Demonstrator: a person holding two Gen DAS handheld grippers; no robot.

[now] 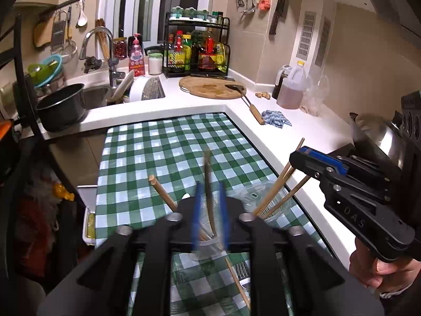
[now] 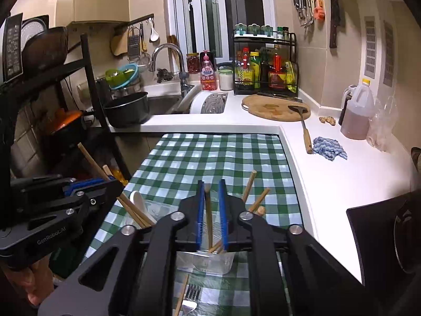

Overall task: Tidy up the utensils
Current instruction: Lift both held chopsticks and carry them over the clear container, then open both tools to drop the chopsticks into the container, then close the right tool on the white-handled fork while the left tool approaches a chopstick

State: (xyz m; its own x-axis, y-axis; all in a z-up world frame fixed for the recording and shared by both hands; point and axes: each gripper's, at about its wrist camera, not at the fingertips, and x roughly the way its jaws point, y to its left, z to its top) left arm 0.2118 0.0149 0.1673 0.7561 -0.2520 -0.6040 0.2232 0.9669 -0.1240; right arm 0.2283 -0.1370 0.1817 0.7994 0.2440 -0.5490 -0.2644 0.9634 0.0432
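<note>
Two grippers hovered side by side over the green checked cloth [image 2: 210, 155], each with one wooden chopstick standing between its blue pads. The left gripper [image 1: 209, 210] had its chopstick [image 1: 209, 184] running nearly upright, top end pointing away toward the counter, lower end dipping into a clear cup [image 1: 205, 250]; the jaws stood narrowly parted, and motion blur hid whether the pads pressed it. The right gripper [image 2: 211, 210] was likewise narrowly parted, with small gaps either side of its chopstick [image 2: 208, 216], whose long axis also ran up and away above a clear plastic container [image 2: 208, 262].

Only the right wrist view showed a fork [image 2: 190, 297] lying on the cloth below, and a white spoon [image 2: 139, 201] leaning by the left gripper. Only the left wrist view showed a steel pot [image 1: 379, 131] behind the right gripper.

More chopsticks [image 2: 256, 197] fanned out of the container, crowding the fingers. Farther off lay a round cutting board [image 2: 273, 108] and a blue rag [image 2: 329, 151].
</note>
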